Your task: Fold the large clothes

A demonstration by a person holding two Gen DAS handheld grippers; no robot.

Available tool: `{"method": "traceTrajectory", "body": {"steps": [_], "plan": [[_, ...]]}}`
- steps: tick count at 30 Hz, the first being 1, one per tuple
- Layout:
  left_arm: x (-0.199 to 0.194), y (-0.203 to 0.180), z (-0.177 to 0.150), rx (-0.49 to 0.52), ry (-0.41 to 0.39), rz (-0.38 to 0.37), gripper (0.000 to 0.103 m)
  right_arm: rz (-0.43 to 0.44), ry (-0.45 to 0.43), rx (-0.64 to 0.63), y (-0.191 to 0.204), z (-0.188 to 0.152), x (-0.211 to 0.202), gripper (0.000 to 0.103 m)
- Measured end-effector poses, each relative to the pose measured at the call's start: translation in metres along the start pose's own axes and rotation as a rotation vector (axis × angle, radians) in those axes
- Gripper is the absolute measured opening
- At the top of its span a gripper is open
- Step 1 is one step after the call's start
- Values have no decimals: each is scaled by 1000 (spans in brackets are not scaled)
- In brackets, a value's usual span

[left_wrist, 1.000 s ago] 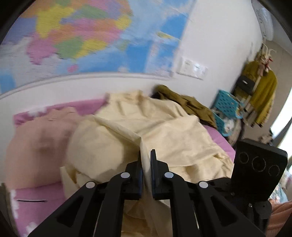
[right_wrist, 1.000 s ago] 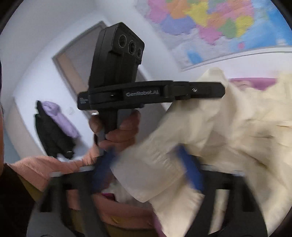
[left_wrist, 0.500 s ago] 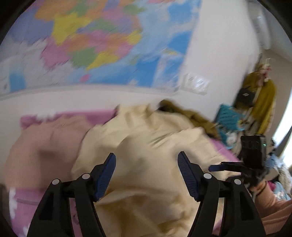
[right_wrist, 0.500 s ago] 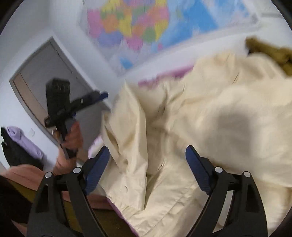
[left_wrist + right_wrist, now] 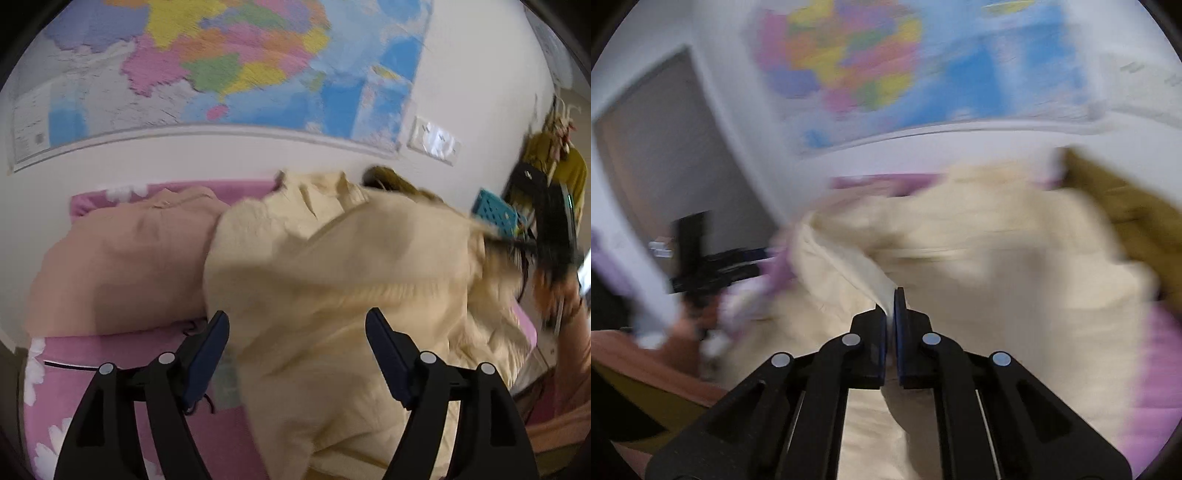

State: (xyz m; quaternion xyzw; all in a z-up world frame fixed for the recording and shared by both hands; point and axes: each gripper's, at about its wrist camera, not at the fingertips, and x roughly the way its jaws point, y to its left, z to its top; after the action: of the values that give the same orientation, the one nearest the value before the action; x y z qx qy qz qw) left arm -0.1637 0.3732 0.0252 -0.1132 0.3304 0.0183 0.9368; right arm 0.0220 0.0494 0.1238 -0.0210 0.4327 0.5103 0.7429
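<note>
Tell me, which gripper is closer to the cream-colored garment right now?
Right. The right gripper is shut on a fold of the cream garment; the left gripper is open, hovering over it.

A bed covered by a pink sheet with white flower prints [image 5: 51, 384] carries everything. A large crumpled cream-yellow cloth garment [image 5: 332, 280] lies across its middle and right, a rumpled peach-pink garment [image 5: 122, 258] lies just beside it at the left, and a bunched olive-brown garment [image 5: 1123, 206] sits at the far right against the wall.
</note>
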Motion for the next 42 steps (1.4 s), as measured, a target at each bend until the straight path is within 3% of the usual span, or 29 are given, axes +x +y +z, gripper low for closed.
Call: {"method": "traceTrajectory", "body": {"steps": [3, 5, 6, 8, 12, 14, 19, 21, 23, 26, 28, 29, 30, 36, 39, 40, 42], "plan": [[24, -14, -8, 47, 76, 1, 73, -156, 144, 38, -35, -4, 10, 10], [36, -19, -15, 66, 119, -4, 73, -292, 252, 36, -47, -14, 29, 39], [41, -21, -19, 75, 137, -9, 73, -325, 269, 24, -49, -16, 34, 48], [51, -22, -26, 80, 168, -7, 73, -278, 187, 43, -45, -5, 30, 64], [56, -17, -30, 58, 181, -27, 73, -75, 44, 24, -20, 33, 35, 74], [56, -16, -29, 59, 173, -30, 73, 24, 52, 9, -6, 62, 67, 74], [59, -16, -29, 47, 169, -44, 73, 132, 210, -11, 10, 105, 173, 72], [60, -16, -29, 45, 169, -48, 73, 143, 319, -9, 10, 112, 218, 72], [62, -14, -29, 36, 169, -59, 73, 156, 383, 55, 9, 114, 247, 71], [63, -10, -30, 18, 167, -81, 73, 202, 478, 48, 12, 112, 285, 70], [63, -9, -32, 15, 167, -93, 73, 244, 510, 33, 17, 111, 296, 50], [63, -8, -33, 13, 165, -101, 73, 270, 513, 3, 22, 113, 298, 23], [63, -8, -34, 10, 164, -110, 73, 250, 484, -79, 32, 119, 296, 6], [64, -3, -40, -20, 161, -151, 76, 120, 309, -330, 83, 182, 277, 3], [70, -6, -39, -16, 192, -158, 78, 52, 325, -436, 101, 174, 297, 6], [71, -8, -39, -2, 197, -148, 78, -5, 340, -451, 100, 167, 312, 12], [67, -14, -36, 48, 194, -132, 78, -80, 356, -450, 94, 156, 323, 34]]}}
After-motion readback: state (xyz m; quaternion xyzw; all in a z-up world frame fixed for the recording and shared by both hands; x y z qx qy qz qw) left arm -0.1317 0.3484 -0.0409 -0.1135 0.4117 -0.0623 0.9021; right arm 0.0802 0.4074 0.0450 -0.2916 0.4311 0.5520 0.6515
